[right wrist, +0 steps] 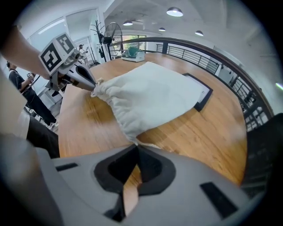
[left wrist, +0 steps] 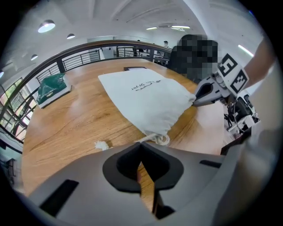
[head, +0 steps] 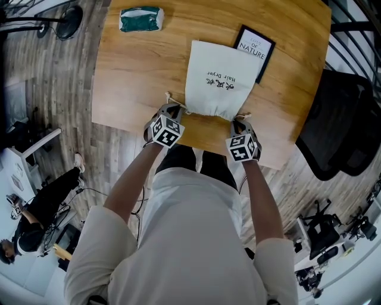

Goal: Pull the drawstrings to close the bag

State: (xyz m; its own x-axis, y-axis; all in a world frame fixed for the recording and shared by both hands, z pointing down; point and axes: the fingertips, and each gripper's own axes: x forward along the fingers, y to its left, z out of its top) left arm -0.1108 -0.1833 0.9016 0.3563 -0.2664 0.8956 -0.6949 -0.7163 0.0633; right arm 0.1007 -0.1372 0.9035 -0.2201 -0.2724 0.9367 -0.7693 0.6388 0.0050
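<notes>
A white cloth drawstring bag (head: 219, 78) printed "Hair Dryer" lies on the wooden table (head: 137, 71), its gathered mouth toward me. My left gripper (head: 172, 109) sits at the mouth's left corner, its jaws shut on the drawstring (left wrist: 158, 140), which runs into their tips. A frayed cord end (left wrist: 101, 145) lies loose on the wood beside it. My right gripper (head: 239, 121) is at the mouth's right corner, shut on the drawstring (right wrist: 149, 145) there. In each gripper view the other gripper shows, pinched at the far corner of the puckered mouth.
A black framed sign (head: 255, 44) lies partly under the bag's far right corner. A green packet (head: 141, 18) rests at the table's far left. A black chair (head: 342, 128) stands to the right. The table's near edge (head: 196, 146) runs just behind the grippers.
</notes>
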